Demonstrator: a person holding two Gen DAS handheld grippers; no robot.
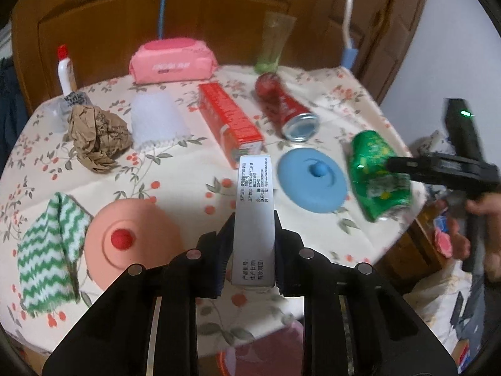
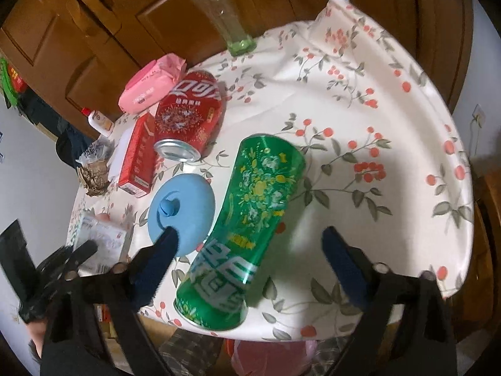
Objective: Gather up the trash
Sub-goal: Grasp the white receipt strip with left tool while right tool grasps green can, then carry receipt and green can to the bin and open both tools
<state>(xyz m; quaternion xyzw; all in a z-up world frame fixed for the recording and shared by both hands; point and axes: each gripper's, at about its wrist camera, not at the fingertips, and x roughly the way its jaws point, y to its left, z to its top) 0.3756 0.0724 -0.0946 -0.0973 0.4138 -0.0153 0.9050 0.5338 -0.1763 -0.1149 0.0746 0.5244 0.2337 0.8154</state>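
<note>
Floral cloth (image 1: 175, 185) covers a round table before wooden doors (image 1: 94, 9). Left of the blue lid (image 1: 313, 181) sit one pink lid (image 1: 131, 241) and one crumpled paper ball (image 1: 97, 138). The left gripper (image 1: 252, 244) clamps one white box (image 1: 255, 216). Two cans lie here: red (image 2: 188, 116) behind the lid, green (image 2: 244, 228) right of it, between the right gripper's (image 2: 250, 250) open, untouching jaws.

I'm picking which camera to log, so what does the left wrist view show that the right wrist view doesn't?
Only the left wrist view shows the left claw shut on the white box, plus the peach lid and green zigzag cloth. Only the right wrist view shows the right claw open around the green can. Both share the red can, blue lid and red box.
</note>
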